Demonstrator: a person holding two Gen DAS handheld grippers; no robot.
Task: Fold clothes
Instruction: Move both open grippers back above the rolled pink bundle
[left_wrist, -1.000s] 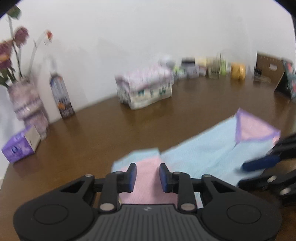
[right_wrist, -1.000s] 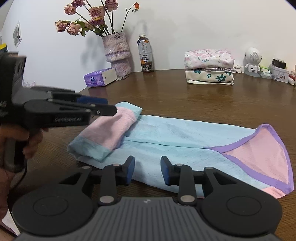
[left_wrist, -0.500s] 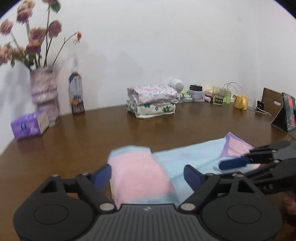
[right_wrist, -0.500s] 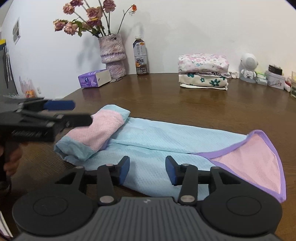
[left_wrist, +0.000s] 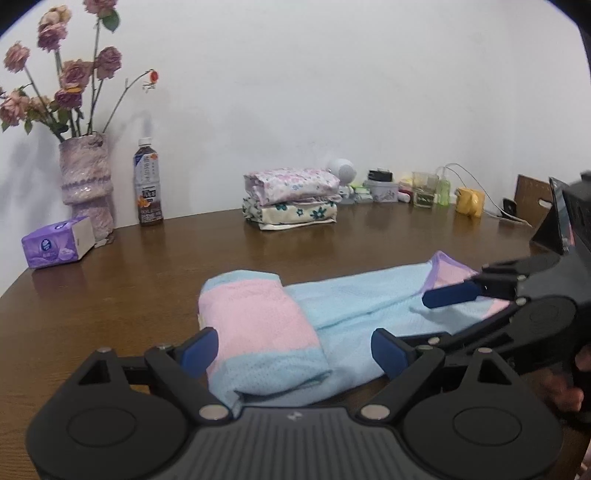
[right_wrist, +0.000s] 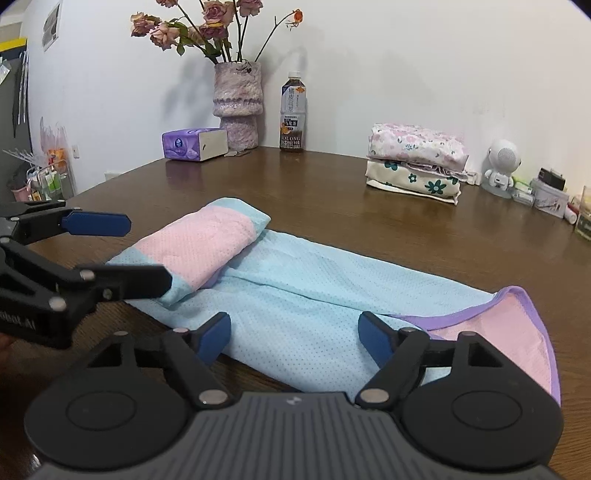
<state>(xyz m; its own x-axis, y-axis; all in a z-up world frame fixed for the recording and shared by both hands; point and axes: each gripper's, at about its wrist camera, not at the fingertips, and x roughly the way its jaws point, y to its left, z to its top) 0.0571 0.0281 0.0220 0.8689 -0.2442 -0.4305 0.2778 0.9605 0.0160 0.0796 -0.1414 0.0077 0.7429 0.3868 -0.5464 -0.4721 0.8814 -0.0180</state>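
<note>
Above the near edge of the blue garment (right_wrist: 306, 295): right tongs (right_wrist: 293, 334), spread wide, gripping nothing. Over the garment's folded pink end (left_wrist: 255, 325): left tongs (left_wrist: 293, 349), likewise parted and empty.

Garment: long, light blue mesh, lying flat across the worktop (right_wrist: 332, 192); one end doubled back into a thick pink-and-blue roll, opposite end showing a pink panel with purple trim (right_wrist: 517, 321). Judged light, soft, limp; likely to sag and slide on polished wood. Best taken by pinching a hem or corner, both layers together at the fold.

Beyond the garment: broad bare wood. Farther back: stack of folded floral clothes (right_wrist: 415, 162), tea bottle (right_wrist: 293, 110), vase (right_wrist: 238, 99), tissue box (right_wrist: 194, 144). Room judged ample.
</note>
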